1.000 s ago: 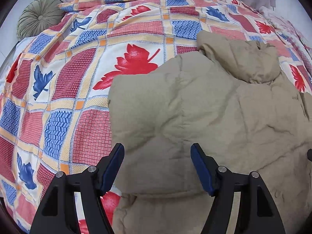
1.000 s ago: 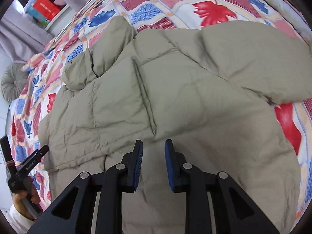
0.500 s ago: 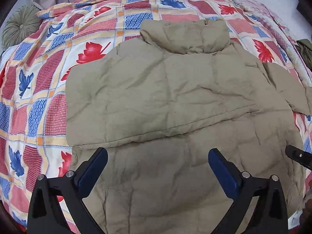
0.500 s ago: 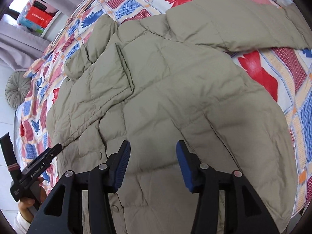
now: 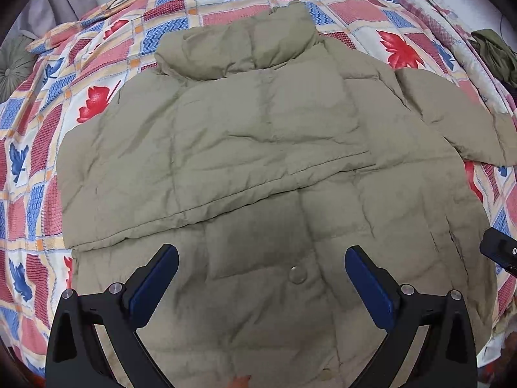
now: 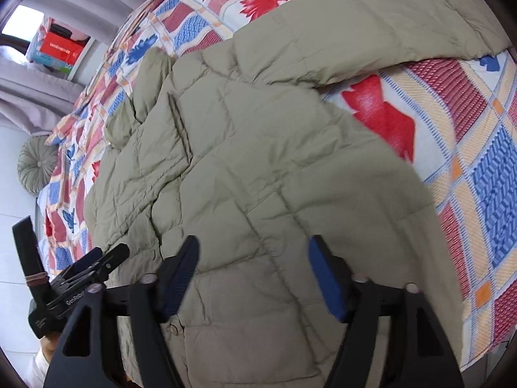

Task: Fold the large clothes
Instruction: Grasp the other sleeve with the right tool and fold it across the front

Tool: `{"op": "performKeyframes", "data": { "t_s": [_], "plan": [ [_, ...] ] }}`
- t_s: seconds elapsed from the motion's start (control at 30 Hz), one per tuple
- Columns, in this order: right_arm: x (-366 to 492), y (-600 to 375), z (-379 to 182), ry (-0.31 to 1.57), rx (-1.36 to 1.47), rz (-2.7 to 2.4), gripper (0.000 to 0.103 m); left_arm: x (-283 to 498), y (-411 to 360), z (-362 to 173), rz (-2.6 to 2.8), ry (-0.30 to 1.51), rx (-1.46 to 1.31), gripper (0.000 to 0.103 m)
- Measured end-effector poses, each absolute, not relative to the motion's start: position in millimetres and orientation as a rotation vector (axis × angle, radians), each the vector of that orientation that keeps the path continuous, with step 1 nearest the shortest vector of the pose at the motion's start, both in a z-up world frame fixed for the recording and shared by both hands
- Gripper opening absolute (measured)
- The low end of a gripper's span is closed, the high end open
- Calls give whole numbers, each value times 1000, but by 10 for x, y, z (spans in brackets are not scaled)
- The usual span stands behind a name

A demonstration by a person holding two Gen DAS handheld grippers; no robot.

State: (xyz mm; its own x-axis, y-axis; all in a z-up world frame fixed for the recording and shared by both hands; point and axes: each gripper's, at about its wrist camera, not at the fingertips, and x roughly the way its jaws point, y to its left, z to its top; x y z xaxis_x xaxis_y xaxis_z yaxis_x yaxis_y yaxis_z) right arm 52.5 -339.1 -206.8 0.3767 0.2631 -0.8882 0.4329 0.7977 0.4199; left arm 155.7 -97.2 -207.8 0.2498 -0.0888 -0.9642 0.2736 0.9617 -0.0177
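A large khaki puffer jacket lies spread on a bed, collar at the far side. One sleeve is folded across its body; the other sleeve sticks out to the right. My left gripper is open and empty above the jacket's lower hem. My right gripper is open and empty over the jacket near its right side. The left gripper also shows at the lower left of the right wrist view.
The bed carries a patchwork quilt with red and blue leaf prints. A round grey-green cushion lies at the far left corner. A dark green garment lies at the far right. Boxes sit on a shelf beyond the bed.
Both grippers have opened wider and pulled back toward the jacket's near hem. The left view has swung right, so the whole jacket is now centred.
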Motion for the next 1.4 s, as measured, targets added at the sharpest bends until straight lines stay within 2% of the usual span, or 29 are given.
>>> {"op": "performKeyframes", "data": {
  "t_s": [0.27,0.3,0.33,0.37,0.6,0.73,0.93,1.4],
  "plan": [
    [322,-4047,-1990,1130,792,-152,81,1519,-1470,-2076,-299,1317,164,103],
    [287,-4154,-1996,1117,812,-165,83,1512,-1526,-2070,-298,1313,167,103],
    [254,-4260,-2005,1107,830,-180,92,1507,-1594,-2067,-296,1311,173,103],
    [225,-4339,-2011,1100,844,-194,93,1507,-1645,-2068,-295,1310,177,103],
    [95,-4995,-2028,1004,930,-261,93,1502,-2011,-2075,-303,1311,168,103],
    [16,-5394,-2030,852,1028,-296,93,1480,-2224,-2107,-333,1321,178,103],
    [102,-5964,-2247,815,1190,-344,93,1443,-2436,-2141,-345,1329,203,103],
    [629,-6649,-2661,619,1456,-333,93,1540,-2351,-2143,-303,1318,159,103]
  ]
}}
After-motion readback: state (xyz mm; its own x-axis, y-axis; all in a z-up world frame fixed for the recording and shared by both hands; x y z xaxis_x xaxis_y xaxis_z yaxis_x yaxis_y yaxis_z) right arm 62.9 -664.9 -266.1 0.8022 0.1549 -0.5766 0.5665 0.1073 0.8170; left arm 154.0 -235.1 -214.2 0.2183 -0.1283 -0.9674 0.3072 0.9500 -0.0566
